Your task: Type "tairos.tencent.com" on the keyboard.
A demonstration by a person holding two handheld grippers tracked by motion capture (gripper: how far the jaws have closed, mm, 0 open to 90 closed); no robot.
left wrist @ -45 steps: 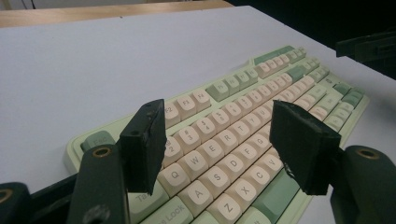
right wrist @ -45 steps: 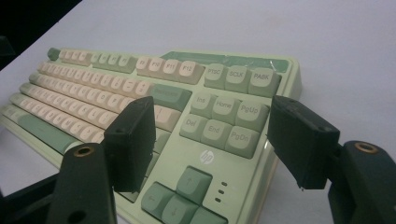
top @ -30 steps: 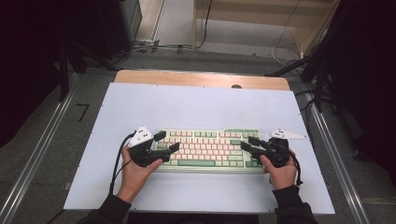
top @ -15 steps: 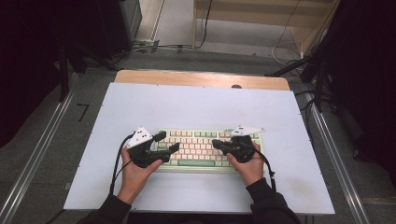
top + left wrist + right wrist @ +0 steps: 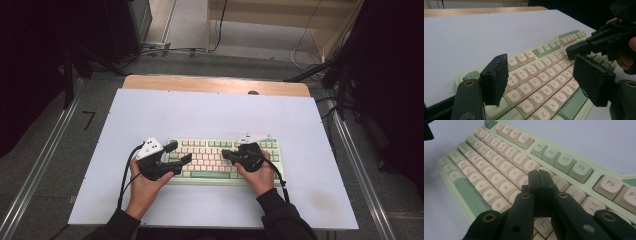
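Note:
A pale green keyboard with cream keys lies on the white table top near the front edge. My left gripper hangs over the keyboard's left end with its jaws wide apart and nothing between them. In the left gripper view the left gripper frames the letter keys. My right gripper is shut and empty, its tip pointing left over the keyboard's right half. The right gripper view shows the right gripper with its jaws pressed together just above the keys; whether the tip touches a key is unclear.
The white table top stretches bare behind the keyboard to a wooden strip at the far edge. Metal rails run along both sides. Cables lie on the floor beyond.
My right gripper has moved left from the keyboard's right end to over its right half, and its jaws have gone from apart to closed. The left gripper has stayed put.

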